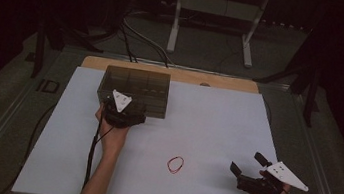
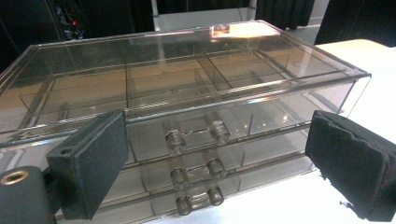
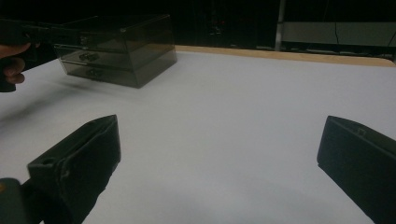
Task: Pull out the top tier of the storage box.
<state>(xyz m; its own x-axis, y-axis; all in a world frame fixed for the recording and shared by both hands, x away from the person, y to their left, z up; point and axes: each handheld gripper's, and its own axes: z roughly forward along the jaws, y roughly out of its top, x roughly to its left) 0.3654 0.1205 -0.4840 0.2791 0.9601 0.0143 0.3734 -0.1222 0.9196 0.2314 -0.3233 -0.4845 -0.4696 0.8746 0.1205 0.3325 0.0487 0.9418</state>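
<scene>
We hold the left gripper (image 2: 215, 154) level at the front of the smoky drawer box (image 2: 187, 98), jaws wide with nothing pressed between them. The top drawer handle (image 2: 196, 135) sits dead centre in the gap, the middle handle (image 2: 196, 170) and lowest handle (image 2: 200, 199) just below it; we judge this line-up is meant for a pinch on one handle to pull a drawer out. Our left forearm reaches straight ahead, wrist flat. The right gripper (image 1: 250, 169) rests low over the white mat (image 1: 216, 128), jaws wide and empty, angled toward the red rubber band (image 1: 175, 164), which lies apart from both grippers.
</scene>
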